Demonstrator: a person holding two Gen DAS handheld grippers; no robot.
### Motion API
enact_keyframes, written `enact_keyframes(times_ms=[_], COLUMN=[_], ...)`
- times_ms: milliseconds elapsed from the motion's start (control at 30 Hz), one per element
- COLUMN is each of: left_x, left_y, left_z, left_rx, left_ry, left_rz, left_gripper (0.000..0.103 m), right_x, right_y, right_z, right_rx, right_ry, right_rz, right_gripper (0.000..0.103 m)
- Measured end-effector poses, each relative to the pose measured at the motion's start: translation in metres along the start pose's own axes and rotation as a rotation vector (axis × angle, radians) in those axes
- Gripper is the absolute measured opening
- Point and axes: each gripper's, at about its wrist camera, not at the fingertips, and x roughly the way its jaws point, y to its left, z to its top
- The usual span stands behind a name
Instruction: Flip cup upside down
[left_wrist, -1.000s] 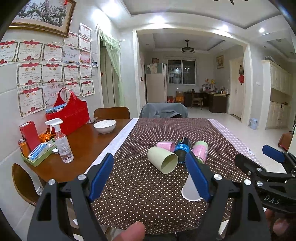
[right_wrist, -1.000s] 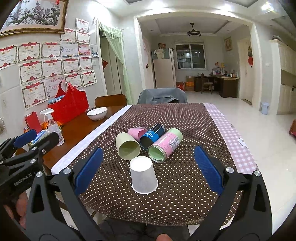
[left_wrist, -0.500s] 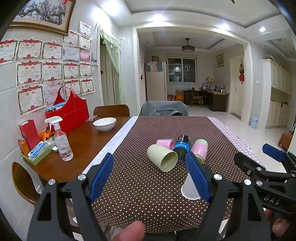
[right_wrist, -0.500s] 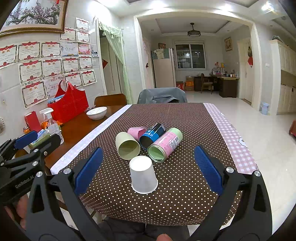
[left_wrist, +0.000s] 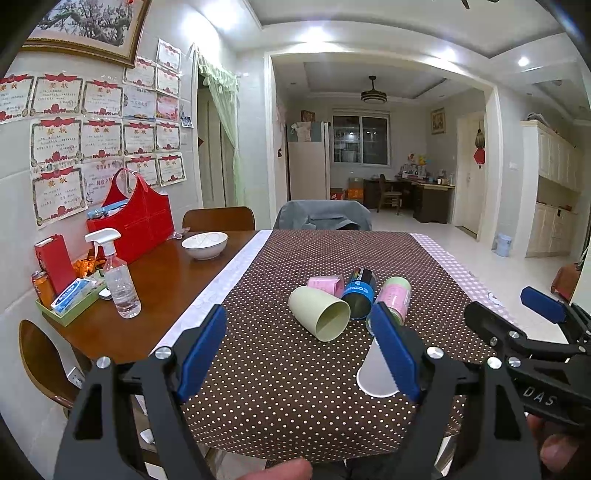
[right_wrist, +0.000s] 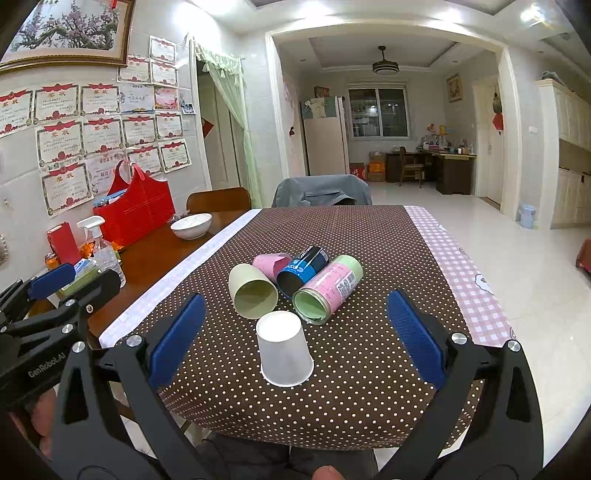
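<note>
Centre of right wrist frame: white paper cup (right_wrist: 284, 349) rests mouth-down on dotted brown tablecloth (right_wrist: 354, 369), inversion apparently done. My right gripper (right_wrist: 295, 338) and left gripper (left_wrist: 297, 352) both gape empty, clear of it.

White paper cup (right_wrist: 284, 350) stands mouth-down (base up) on the dotted cloth, near the edge.

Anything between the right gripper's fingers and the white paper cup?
Nothing: in the right wrist view only bare dotted tablecloth separates the open right gripper from the upside-down white paper cup.
</note>
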Motion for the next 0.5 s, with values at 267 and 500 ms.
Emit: enact_keyframes(times_ms=[267,500], left_x=[-0.0015,-0.0003], left_y=[-0.0011,-0.0035], left_z=[-0.0029,-0.0017], left_rx=[0.001,0.007], left_ry=[-0.017,-0.007], left_rz=[-0.006,0.024], left_gripper=[0.079,0.079], right_x=[0.0000,-0.0003], right_y=[-0.0007,-0.0001], right_z=[-0.0016,-0.0019], right_rx=[-0.001,-0.001], right_ry=[0.002,0.000], right_rz=[0.006,0.005], right_gripper=[0.097,0.097])
